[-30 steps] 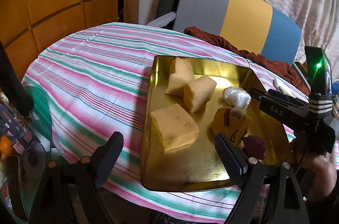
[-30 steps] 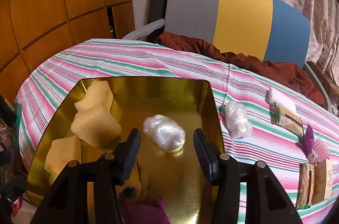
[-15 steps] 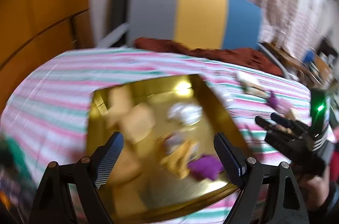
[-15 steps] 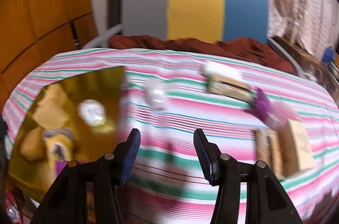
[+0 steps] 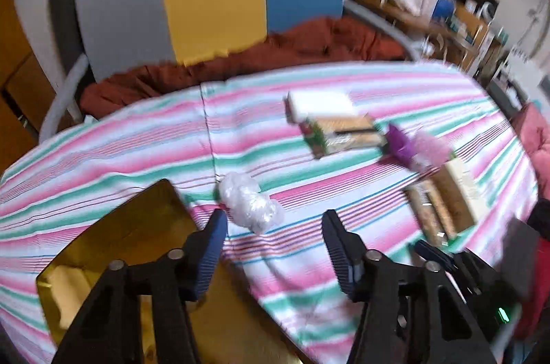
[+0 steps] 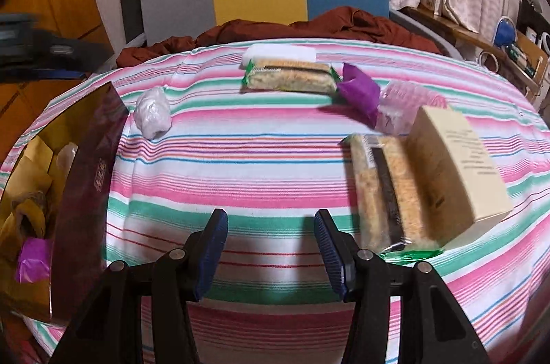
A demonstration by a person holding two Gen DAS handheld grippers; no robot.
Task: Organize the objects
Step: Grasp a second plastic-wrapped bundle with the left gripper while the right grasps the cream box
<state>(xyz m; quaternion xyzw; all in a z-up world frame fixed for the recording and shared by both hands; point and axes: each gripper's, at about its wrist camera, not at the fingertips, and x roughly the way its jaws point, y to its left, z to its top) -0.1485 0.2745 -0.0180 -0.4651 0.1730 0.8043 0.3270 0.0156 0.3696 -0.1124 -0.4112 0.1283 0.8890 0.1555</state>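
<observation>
Left hand-held gripper (image 5: 275,226) released over striped worktop (image 5: 137,143), jaws just narrowed, nothing between; clear plastic wad (image 5: 251,202) just beyond. Right hand-held gripper (image 6: 271,228) released, empty, near wrapped cracker pack (image 6: 388,192).

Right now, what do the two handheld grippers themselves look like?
Both match: the left gripper and right gripper have black angular frames with round silver pivot bolts and two fingers faced with dark blue ribbed pads. In the left wrist view, the other unit shows a small green light.
</observation>
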